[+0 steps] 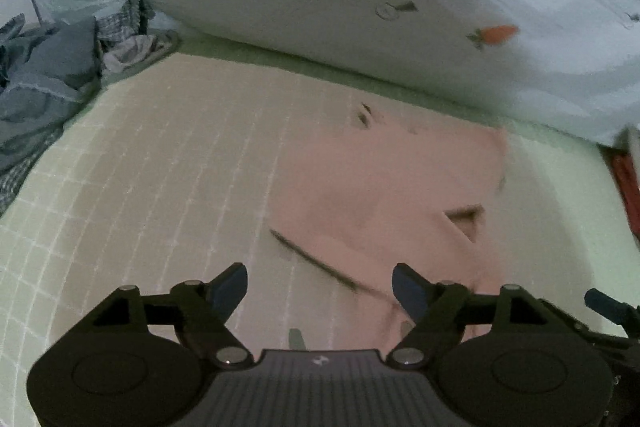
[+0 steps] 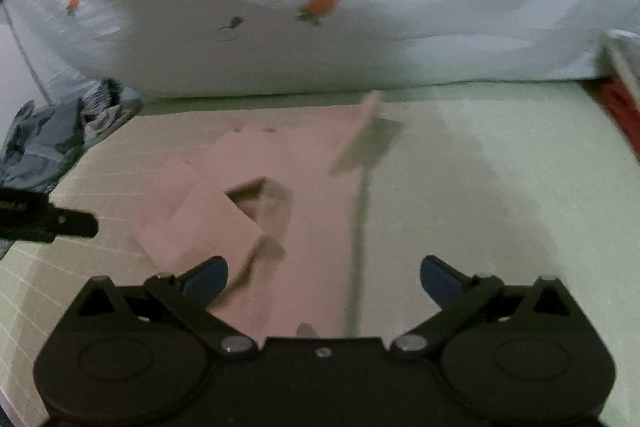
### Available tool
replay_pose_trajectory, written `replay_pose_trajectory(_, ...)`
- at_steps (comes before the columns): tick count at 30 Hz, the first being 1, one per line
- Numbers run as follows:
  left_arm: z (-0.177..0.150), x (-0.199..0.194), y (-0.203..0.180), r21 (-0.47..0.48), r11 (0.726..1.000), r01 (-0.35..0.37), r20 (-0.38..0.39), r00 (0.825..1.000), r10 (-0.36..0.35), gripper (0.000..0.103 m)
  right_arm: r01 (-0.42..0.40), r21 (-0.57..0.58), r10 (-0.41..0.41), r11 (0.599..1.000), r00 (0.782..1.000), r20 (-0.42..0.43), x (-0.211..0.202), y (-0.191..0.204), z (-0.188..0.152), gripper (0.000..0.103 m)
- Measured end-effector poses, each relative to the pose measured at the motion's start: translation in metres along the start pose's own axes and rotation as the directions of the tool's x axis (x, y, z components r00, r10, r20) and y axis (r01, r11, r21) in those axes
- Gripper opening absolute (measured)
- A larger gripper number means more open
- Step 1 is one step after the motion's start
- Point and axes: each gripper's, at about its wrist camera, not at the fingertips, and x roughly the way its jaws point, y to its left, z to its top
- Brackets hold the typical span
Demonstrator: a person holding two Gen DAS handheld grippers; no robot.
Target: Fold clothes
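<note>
A pink garment [image 1: 384, 187] lies spread on the pale green checked mat [image 1: 140, 167], partly folded over itself. In the right wrist view the same pink garment [image 2: 256, 195] has a flap doubled back at its left side. My left gripper [image 1: 320, 287] hovers open over the garment's near left edge, nothing between its blue-tipped fingers. My right gripper [image 2: 324, 277] is also open, above the garment's near right part, and holds nothing. The left gripper's body [image 2: 48, 219] shows at the left edge of the right wrist view.
A white quilt with carrot prints [image 1: 360, 7] is heaped along the back of the mat. A pile of blue-grey and checked clothes [image 1: 52, 75] sits at the back left, seen too as the clothes pile [image 2: 60, 139]. A red object [image 2: 616, 107] lies at the right edge.
</note>
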Motion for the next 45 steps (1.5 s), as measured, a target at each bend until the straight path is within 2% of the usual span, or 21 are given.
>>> replay_pose_trajectory(2,0.013,0.009,0.008,-0.006,1.000,-0.007,0.006,1.000,0.007,0.080,-0.034,-0.036,0.034,0.999,0.999,-0.018,0.019,0.010,0.012,0.103)
replay_pose_trajectory(4,0.025,0.019,0.015,-0.017,1.000,-0.015,-0.006,1.000,0.015,0.080,-0.068,-0.072,0.065,0.995,0.997,-0.039,0.036,0.019,0.023,0.099)
replay_pose_trajectory(5,0.031,0.024,0.018,-0.023,1.000,-0.018,-0.013,1.000,0.018,0.080,-0.093,-0.089,0.087,0.992,0.994,-0.059,0.044,0.023,0.028,0.089)
replay_pose_trajectory(6,0.034,0.027,0.021,-0.031,0.999,-0.020,-0.018,1.000,0.020,0.080,-0.117,-0.104,0.109,0.988,0.991,-0.081,0.052,0.028,0.033,0.083)
replay_pose_trajectory(7,0.037,0.030,0.023,-0.039,0.999,-0.022,-0.021,1.000,0.021,0.080,-0.138,-0.113,0.126,0.984,0.986,-0.110,0.059,0.032,0.035,0.072)
replay_pose_trajectory(9,0.037,0.033,0.026,-0.046,0.999,-0.028,-0.033,0.999,0.027,0.080,-0.178,-0.126,0.157,0.976,0.975,-0.158,0.070,0.041,0.035,0.041)
replay_pose_trajectory(10,0.035,0.033,0.028,-0.051,0.998,-0.032,-0.038,0.999,0.030,0.080,-0.186,-0.141,0.161,0.972,0.973,-0.168,0.072,0.044,0.032,0.037)
replay_pose_trajectory(12,0.029,0.028,0.030,-0.063,0.997,-0.035,-0.044,0.999,0.033,0.080,-0.189,-0.184,0.162,0.964,0.975,-0.150,0.065,0.049,0.029,0.005)
replay_pose_trajectory(13,0.026,0.024,0.031,-0.069,0.997,-0.036,-0.041,0.999,0.034,0.080,-0.203,-0.189,0.178,0.961,0.973,-0.145,0.059,0.049,0.028,0.002)
replay_pose_trajectory(18,0.009,-0.005,0.028,-0.094,0.995,-0.036,-0.017,0.999,0.035,0.080,-0.212,-0.181,0.197,0.960,0.975,-0.098,0.019,0.046,0.019,0.002)
replay_pose_trajectory(21,-0.006,-0.019,0.021,-0.090,0.996,-0.020,-0.023,1.000,0.018,0.080,-0.230,-0.103,0.220,0.968,0.970,-0.105,-0.004,0.037,0.004,0.002)
replay_pose_trajectory(28,-0.055,-0.038,0.005,-0.038,0.999,0.007,-0.092,0.996,-0.011,0.080,-0.207,0.100,0.221,0.973,0.964,-0.149,-0.040,0.006,-0.043,0.002)
replay_pose_trajectory(33,-0.093,-0.045,-0.001,-0.016,1.000,0.020,-0.165,0.986,-0.023,0.080,-0.173,0.156,0.200,0.972,0.963,-0.178,-0.068,-0.003,-0.077,0.002)
replay_pose_trajectory(45,-0.150,-0.053,-0.011,0.054,0.998,0.024,-0.250,0.968,-0.010,0.080,-0.111,0.243,0.171,0.964,0.956,-0.239,-0.100,-0.015,-0.136,0.002)
